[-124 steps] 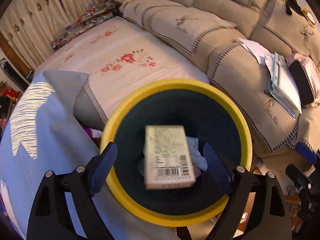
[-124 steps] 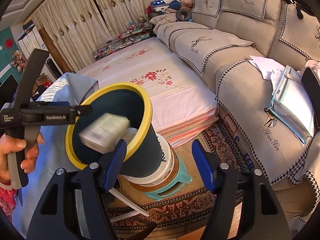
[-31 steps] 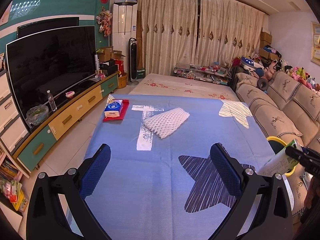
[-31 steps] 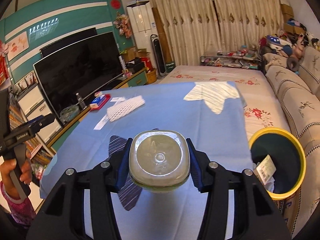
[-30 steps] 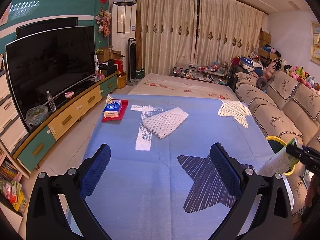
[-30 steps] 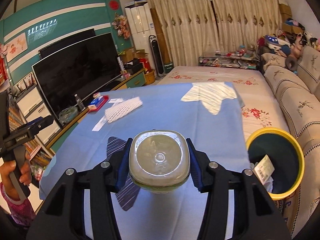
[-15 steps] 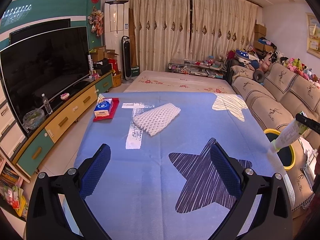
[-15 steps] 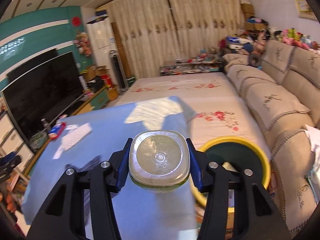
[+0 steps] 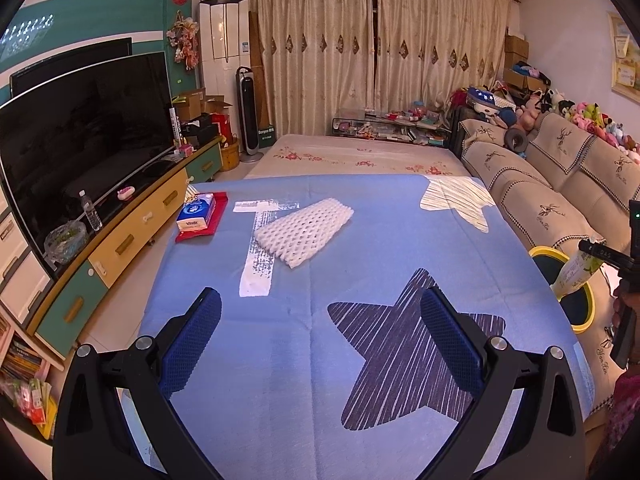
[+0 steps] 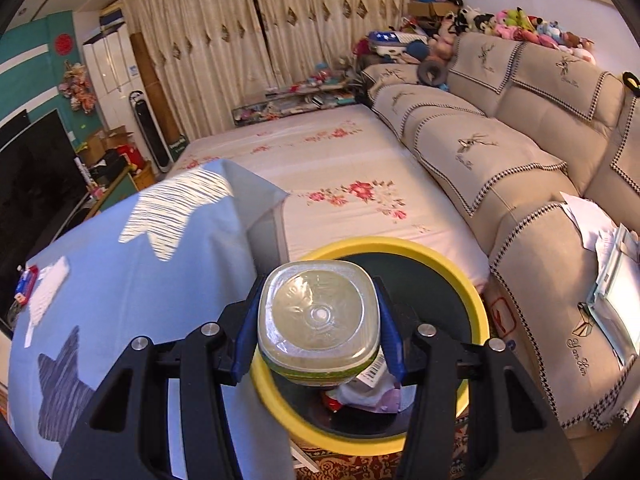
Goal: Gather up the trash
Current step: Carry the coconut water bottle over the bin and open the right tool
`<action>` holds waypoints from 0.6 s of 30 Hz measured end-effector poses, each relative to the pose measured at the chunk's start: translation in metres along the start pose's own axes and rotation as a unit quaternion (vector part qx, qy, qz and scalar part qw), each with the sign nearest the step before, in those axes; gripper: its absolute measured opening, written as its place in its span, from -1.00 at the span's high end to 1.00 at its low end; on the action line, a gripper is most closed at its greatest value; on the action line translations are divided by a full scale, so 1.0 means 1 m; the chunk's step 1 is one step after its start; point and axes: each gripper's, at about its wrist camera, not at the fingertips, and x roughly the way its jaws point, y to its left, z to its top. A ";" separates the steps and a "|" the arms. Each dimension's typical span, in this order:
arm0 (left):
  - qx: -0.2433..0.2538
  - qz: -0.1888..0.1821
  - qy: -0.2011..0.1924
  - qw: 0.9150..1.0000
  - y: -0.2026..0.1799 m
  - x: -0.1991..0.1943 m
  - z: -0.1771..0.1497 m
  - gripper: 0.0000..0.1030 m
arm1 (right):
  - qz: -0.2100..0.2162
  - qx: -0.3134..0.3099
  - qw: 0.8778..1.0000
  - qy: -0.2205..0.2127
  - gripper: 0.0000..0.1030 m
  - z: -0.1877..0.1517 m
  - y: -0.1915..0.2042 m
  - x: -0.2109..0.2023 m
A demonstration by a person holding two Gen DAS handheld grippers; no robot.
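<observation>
A living room with curtains (image 9: 372, 60), a television (image 9: 80, 136) and a sofa (image 10: 520, 152); a blue star-print cloth (image 9: 340, 320) covers the table. Your right gripper (image 10: 318, 328), tilted downward, clamps a plastic bottle (image 10: 318, 320) over the yellow-rimmed bin (image 10: 448, 272) beside the table, the bottle's long axis running along the fingers, base toward the camera. Your left gripper (image 9: 320, 344) hangs over the cloth, fingers apart and empty. A white foam net (image 9: 304, 230) lies farther up the cloth.
</observation>
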 end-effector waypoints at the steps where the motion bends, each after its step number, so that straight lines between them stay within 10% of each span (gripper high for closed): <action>1: 0.001 0.000 0.001 1.000 -0.001 0.001 0.000 -0.91 | -0.006 0.002 1.000 0.003 0.05 0.000 -0.003 0.005; 18: 0.025 -0.007 0.012 1.000 -0.015 0.017 0.004 -0.90 | -0.036 0.000 0.999 0.008 -0.19 -0.004 -0.008 0.023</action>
